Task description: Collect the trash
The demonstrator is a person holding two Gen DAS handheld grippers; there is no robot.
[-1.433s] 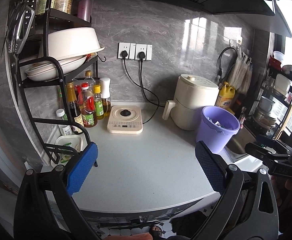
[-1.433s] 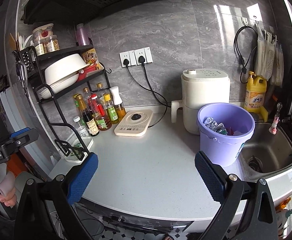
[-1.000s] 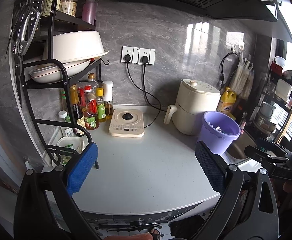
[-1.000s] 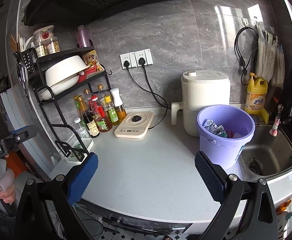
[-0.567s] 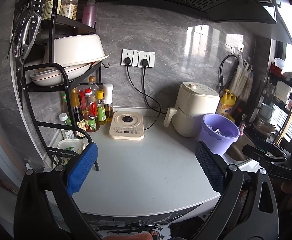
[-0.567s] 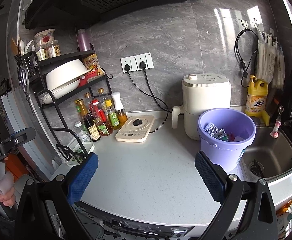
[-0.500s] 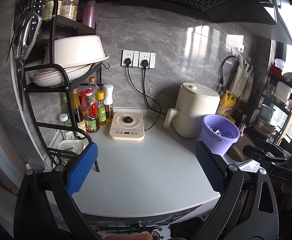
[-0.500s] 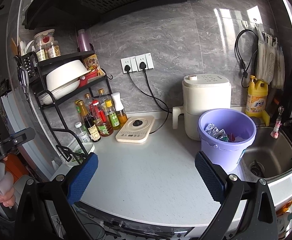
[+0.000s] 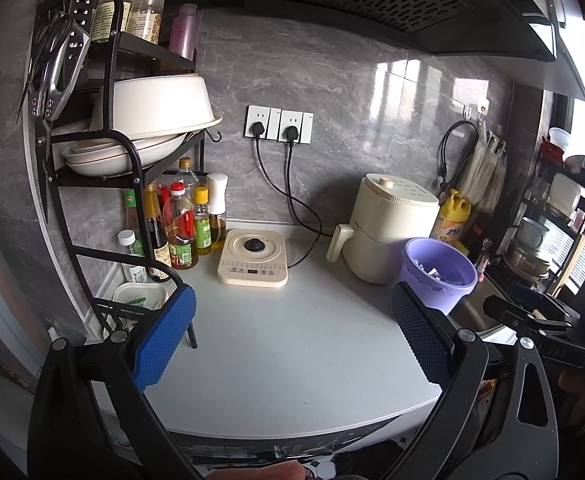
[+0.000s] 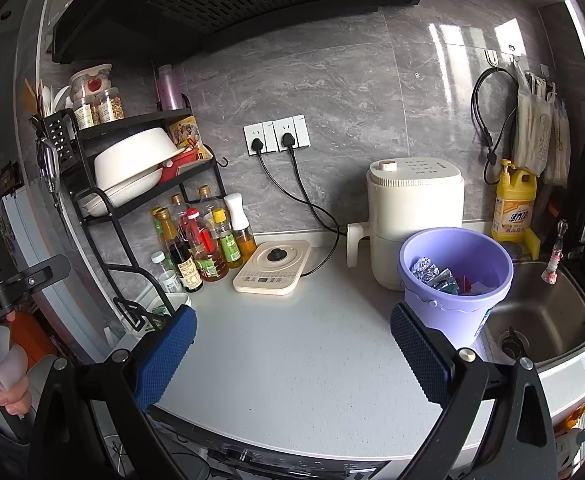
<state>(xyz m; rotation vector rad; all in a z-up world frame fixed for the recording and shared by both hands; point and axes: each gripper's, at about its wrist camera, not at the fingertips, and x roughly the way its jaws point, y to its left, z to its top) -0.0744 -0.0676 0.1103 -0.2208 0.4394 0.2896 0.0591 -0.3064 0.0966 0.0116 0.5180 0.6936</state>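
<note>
A purple bucket [image 10: 458, 280] stands on the grey counter [image 10: 292, 360] beside the sink; it also shows in the left wrist view [image 9: 438, 274]. Inside lie crumpled foil and wrappers [image 10: 436, 276]. My left gripper [image 9: 292, 340] is open and empty, held back from the counter's front edge. My right gripper [image 10: 292, 350] is open and empty, also back from the counter, with the bucket just beyond its right finger. Each gripper shows at the edge of the other's view.
A black rack [image 9: 104, 184] with bowls and sauce bottles [image 9: 180, 228] stands at the left. A cream induction plate [image 9: 254, 258] and a cream appliance [image 9: 388, 228] sit by the wall, with cords plugged in. The sink [image 10: 540, 320] and yellow detergent bottle [image 10: 514, 204] are at the right.
Both grippers have drawn back from the counter, so everything looks smaller and farther. Their jaws stayed open.
</note>
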